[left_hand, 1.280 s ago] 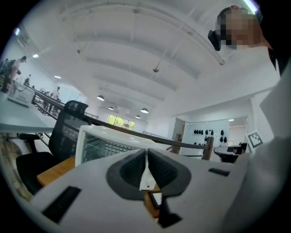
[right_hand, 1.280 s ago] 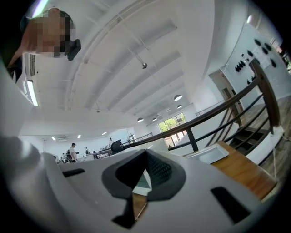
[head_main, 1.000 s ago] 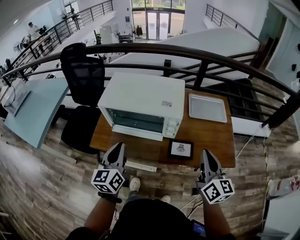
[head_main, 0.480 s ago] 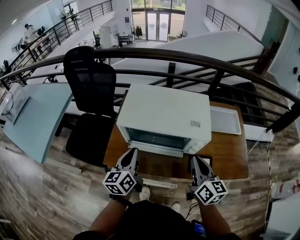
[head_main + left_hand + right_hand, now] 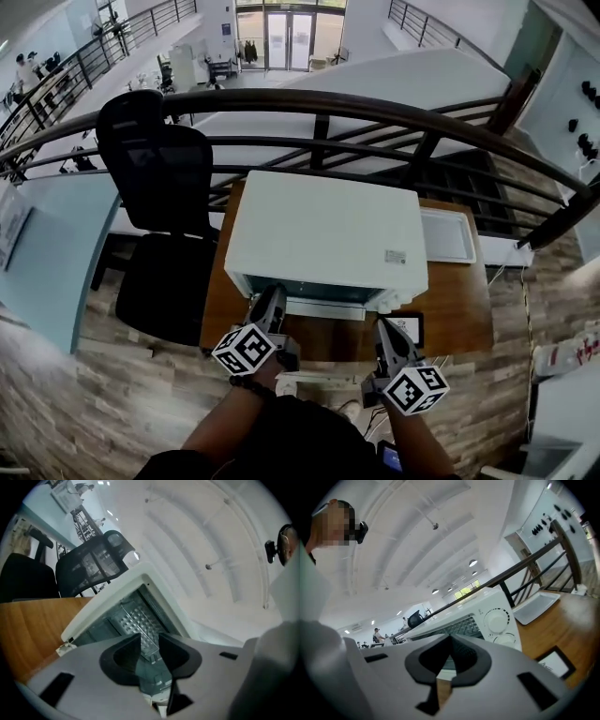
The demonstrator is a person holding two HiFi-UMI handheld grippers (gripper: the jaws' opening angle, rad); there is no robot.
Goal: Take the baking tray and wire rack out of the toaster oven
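The white toaster oven (image 5: 323, 234) stands on the wooden table (image 5: 459, 300) with its glass door closed. Through the glass I see a wire rack (image 5: 136, 620) inside, which shows as a grid (image 5: 461, 627) in the right gripper view. A silver baking tray (image 5: 447, 234) lies on the table to the right of the oven. My left gripper (image 5: 275, 292) is close to the door's left part; its jaws have just been opening and stand a little apart with nothing between them (image 5: 150, 639). My right gripper (image 5: 384, 323) is shut and empty, just in front of the knobs (image 5: 497, 620).
A small framed card (image 5: 410, 325) lies on the table by the right gripper. A black office chair (image 5: 155, 178) stands left of the table. A dark railing (image 5: 375, 108) runs behind it.
Both grippers have come forward and down to the oven's front. The left one has rolled. The oven now fills more of the view.
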